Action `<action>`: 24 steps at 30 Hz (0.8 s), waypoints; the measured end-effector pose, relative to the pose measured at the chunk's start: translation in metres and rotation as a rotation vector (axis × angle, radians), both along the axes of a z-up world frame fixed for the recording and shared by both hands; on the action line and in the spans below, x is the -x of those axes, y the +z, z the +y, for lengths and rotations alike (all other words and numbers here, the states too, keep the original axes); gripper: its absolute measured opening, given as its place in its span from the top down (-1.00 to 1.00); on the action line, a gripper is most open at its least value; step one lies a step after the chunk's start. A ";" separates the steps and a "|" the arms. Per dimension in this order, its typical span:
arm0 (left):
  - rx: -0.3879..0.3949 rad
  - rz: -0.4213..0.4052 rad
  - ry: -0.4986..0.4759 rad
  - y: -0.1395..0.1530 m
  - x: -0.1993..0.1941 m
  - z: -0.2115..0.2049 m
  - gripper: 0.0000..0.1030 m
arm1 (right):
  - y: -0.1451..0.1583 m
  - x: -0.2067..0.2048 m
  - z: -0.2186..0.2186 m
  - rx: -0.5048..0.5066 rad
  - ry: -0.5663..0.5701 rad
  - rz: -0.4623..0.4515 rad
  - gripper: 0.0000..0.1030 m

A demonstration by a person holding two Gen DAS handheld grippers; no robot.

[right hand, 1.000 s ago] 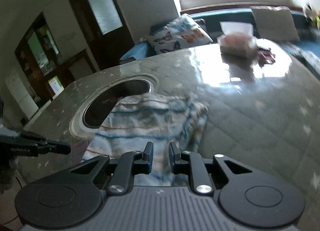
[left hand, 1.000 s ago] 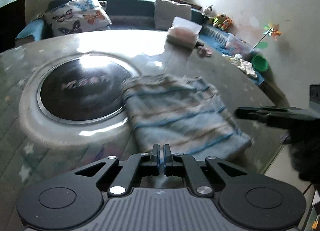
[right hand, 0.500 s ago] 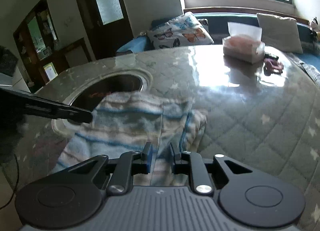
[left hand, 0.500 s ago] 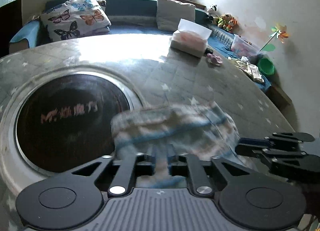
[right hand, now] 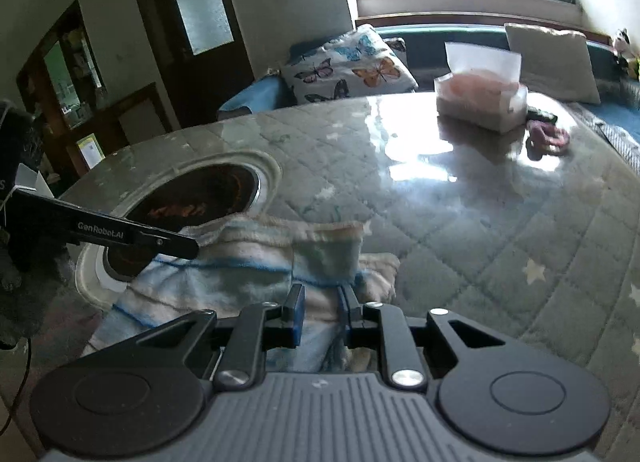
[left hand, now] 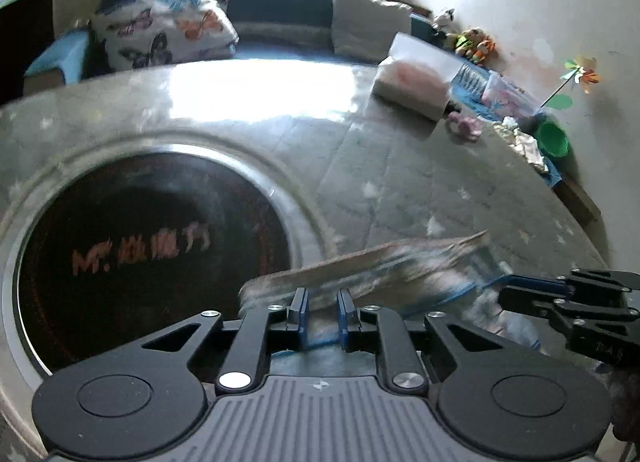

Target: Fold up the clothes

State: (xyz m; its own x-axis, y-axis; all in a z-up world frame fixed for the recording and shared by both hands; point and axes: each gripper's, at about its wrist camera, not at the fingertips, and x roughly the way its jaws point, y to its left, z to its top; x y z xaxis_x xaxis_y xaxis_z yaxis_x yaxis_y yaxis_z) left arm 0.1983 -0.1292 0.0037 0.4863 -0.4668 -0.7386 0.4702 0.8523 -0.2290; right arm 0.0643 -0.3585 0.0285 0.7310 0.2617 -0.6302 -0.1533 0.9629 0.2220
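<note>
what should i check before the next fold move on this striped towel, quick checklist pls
1. Left gripper has cloth: ok, striped towel sits between its closing jaws.
2. Right gripper has cloth: ok, towel bunched between its pads.
3. Both grip the same near edge: cannot tell, folds hide it.
4. Towel lies flat: not ok, a raised fold and motion blur.
5. Table ahead free for the fold: ok, tissue box stands far back.
6. Towel clear of the dark round inset: not ok, it overlaps the rim.
</note>
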 end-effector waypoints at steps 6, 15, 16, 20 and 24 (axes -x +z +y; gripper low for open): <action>0.034 0.003 -0.077 0.003 0.000 -0.029 0.67 | -0.002 -0.019 0.003 0.002 0.006 -0.008 0.62; 0.007 -0.007 -0.082 -0.007 -0.008 -0.045 0.66 | -0.008 -0.020 0.002 -0.001 0.004 0.006 0.61; 0.008 -0.014 -0.083 -0.005 -0.007 -0.044 0.66 | -0.006 -0.019 0.003 0.005 0.006 0.001 0.59; -0.007 -0.015 -0.086 -0.009 -0.010 -0.048 0.65 | -0.002 -0.013 0.006 0.011 0.021 -0.012 0.47; -0.020 -0.023 -0.095 -0.007 -0.008 -0.049 0.67 | -0.007 -0.011 0.009 0.028 0.018 0.002 0.47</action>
